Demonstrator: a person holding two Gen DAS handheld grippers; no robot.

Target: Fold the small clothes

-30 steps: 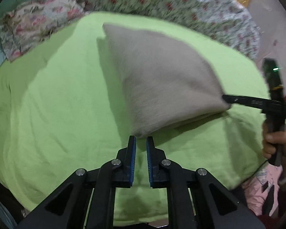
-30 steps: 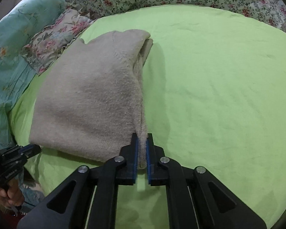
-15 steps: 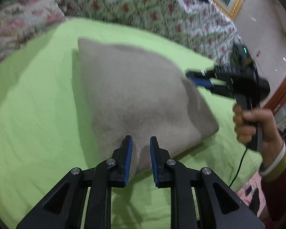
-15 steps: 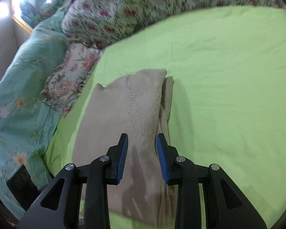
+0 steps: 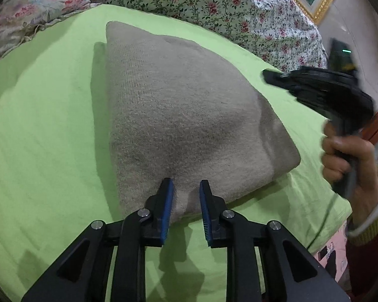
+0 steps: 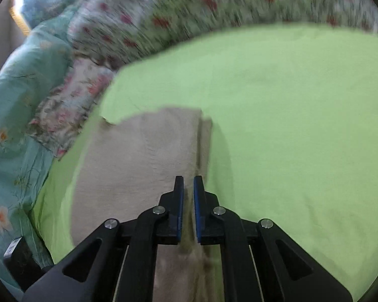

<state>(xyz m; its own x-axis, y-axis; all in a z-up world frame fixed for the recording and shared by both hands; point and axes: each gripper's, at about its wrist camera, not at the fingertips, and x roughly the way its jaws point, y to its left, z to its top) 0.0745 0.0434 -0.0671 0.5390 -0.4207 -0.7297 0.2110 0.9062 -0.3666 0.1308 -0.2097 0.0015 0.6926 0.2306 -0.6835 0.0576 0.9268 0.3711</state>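
Left hand-held gripper [image 5: 186, 188], jaws opening and empty, hovers over the folded beige sweater [image 5: 189, 115]; right hand-held gripper [image 6: 188, 185] closed, empty above it, fold apparently finished.

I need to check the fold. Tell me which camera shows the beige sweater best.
The left wrist view: the whole folded sweater lies sharp on the green sheet. The right wrist view is blurred, shows only part of it, and the right gripper covers its near end.
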